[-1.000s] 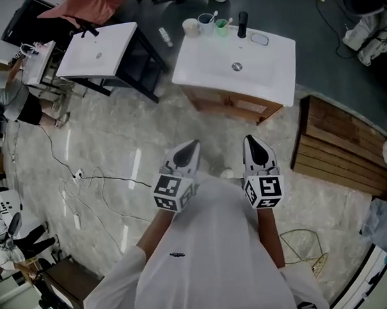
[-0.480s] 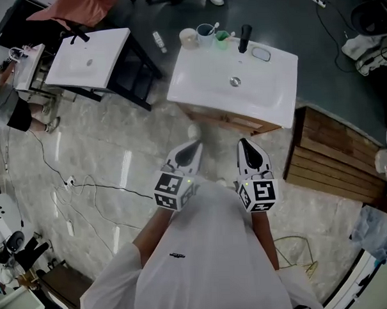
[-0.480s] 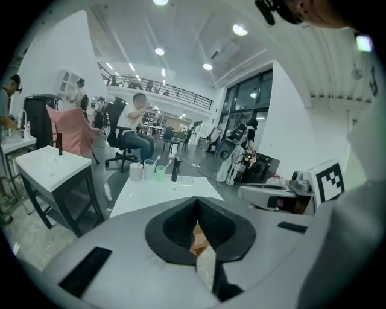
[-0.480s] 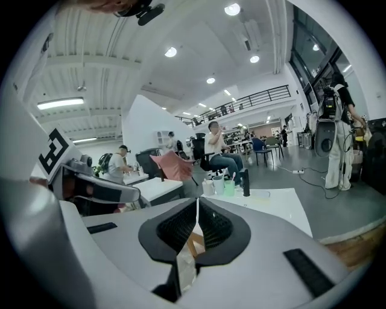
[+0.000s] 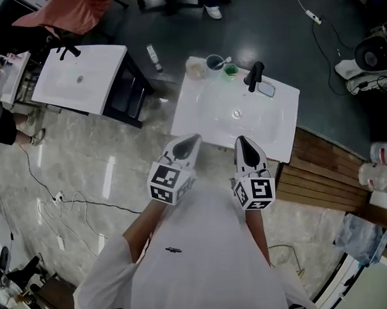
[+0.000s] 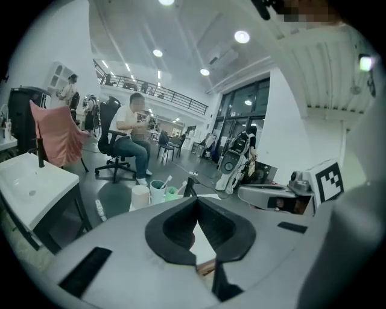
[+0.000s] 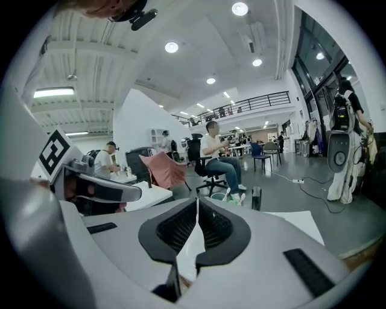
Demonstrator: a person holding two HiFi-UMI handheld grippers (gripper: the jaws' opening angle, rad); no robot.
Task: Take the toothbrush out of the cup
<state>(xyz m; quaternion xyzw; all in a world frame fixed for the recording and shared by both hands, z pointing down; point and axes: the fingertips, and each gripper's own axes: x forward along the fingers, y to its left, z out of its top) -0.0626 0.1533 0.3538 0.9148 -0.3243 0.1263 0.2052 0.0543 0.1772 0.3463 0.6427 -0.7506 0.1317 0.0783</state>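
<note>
While left tool point(image 5: 193, 140) and right tool point(image 5: 240, 140) press together empty, toothbrush point(image 5: 223, 60) sits in cup point(image 5: 212, 64).
Worktop's point(image 5: 204, 115) far left corner; brush upright, head leaning right.

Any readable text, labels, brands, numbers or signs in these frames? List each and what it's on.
No legible text in any view.
left marker cube: black-and-white square code only, no letters or digits.
right marker cube: the same, code pattern only.
white shirt: a small dark mark on the chest, too small to read.
bottle on the floor: any print is too small to read.
</note>
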